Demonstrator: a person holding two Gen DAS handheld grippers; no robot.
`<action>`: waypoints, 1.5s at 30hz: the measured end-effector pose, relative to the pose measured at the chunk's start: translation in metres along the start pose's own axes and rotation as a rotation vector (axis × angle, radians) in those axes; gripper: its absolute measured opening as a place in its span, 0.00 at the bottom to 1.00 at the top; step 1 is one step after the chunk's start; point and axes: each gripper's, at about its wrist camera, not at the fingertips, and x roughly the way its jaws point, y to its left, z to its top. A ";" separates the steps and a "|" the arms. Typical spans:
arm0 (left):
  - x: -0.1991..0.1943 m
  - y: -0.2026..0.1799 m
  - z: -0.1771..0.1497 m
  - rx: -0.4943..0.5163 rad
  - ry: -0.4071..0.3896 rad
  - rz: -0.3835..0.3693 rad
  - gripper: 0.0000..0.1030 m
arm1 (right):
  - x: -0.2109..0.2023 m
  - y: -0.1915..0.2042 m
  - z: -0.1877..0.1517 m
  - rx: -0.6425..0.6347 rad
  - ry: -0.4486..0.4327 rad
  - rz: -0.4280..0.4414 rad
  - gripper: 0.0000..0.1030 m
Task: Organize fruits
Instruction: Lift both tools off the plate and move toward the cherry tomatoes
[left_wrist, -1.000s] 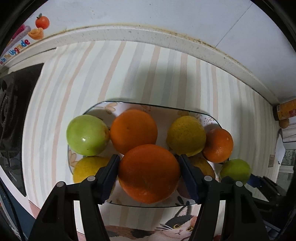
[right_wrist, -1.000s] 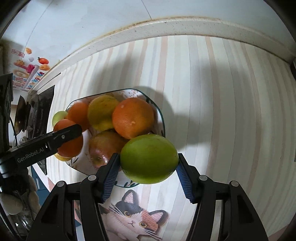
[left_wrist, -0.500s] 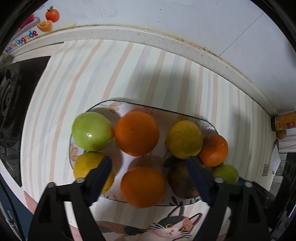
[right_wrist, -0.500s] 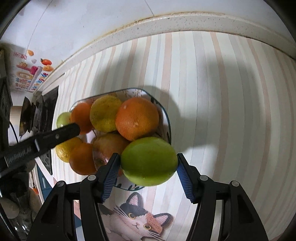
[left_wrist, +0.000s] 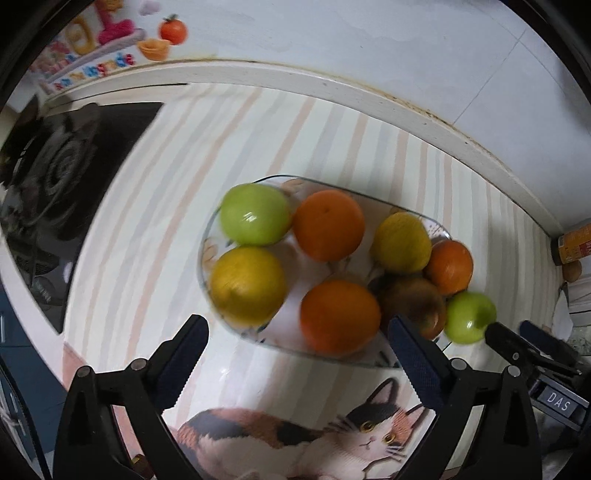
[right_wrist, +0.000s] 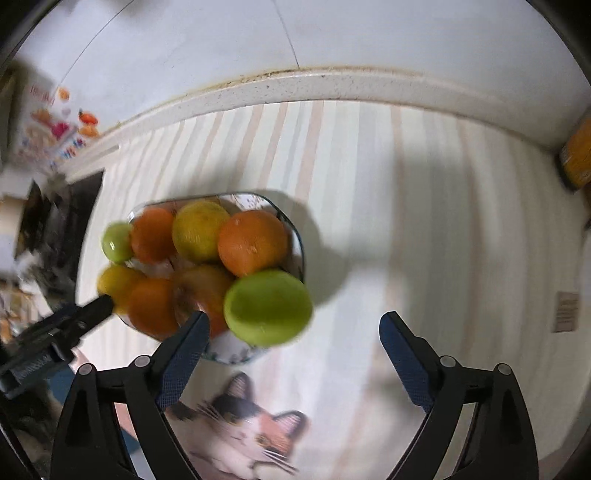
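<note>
Nearest the left wrist camera, the left tool (left_wrist: 297, 352) has its jaws opening, spread wide with nothing between the blue pads. It hangs over the striped desk mat (left_wrist: 147, 236) with its printed calico cat (left_wrist: 369, 432), on the near side of the clear glass oval plate (left_wrist: 207, 236).

All eight fruits lie on that plate. At its near rim sits a round orange (left_wrist: 340, 314), with a yellow lemon-like fruit (left_wrist: 247, 284) to its left and a brownish-red apple (left_wrist: 413, 302) to its right. At the plate's near right corner rests a small green apple (left_wrist: 469, 317), just beside the black tip of the right tool (left_wrist: 517, 347). Toward the plate's far rim lie a larger green apple (left_wrist: 255, 214), a second orange (left_wrist: 328, 225), a second yellow fruit (left_wrist: 400, 242) and a small orange (left_wrist: 448, 266).

In the right wrist view, the right tool (right_wrist: 291, 345) also has its jaws opening, wide apart and gripping nothing. The green apple (right_wrist: 267, 306) lies free at the plate's (right_wrist: 297, 240) near edge, just beyond the left pad.

Left of the plate is a black stove top (left_wrist: 62, 192). Beyond it rises the white tiled wall (left_wrist: 332, 44).
</note>
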 end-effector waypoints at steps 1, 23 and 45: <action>-0.004 0.003 -0.008 -0.005 -0.009 0.013 0.97 | -0.003 0.002 -0.003 -0.016 -0.005 -0.010 0.92; -0.134 -0.003 -0.103 0.002 -0.233 0.034 0.97 | -0.146 0.027 -0.089 -0.180 -0.200 -0.014 0.92; -0.226 -0.023 -0.153 0.016 -0.353 -0.011 0.97 | -0.263 0.018 -0.145 -0.219 -0.341 0.079 0.92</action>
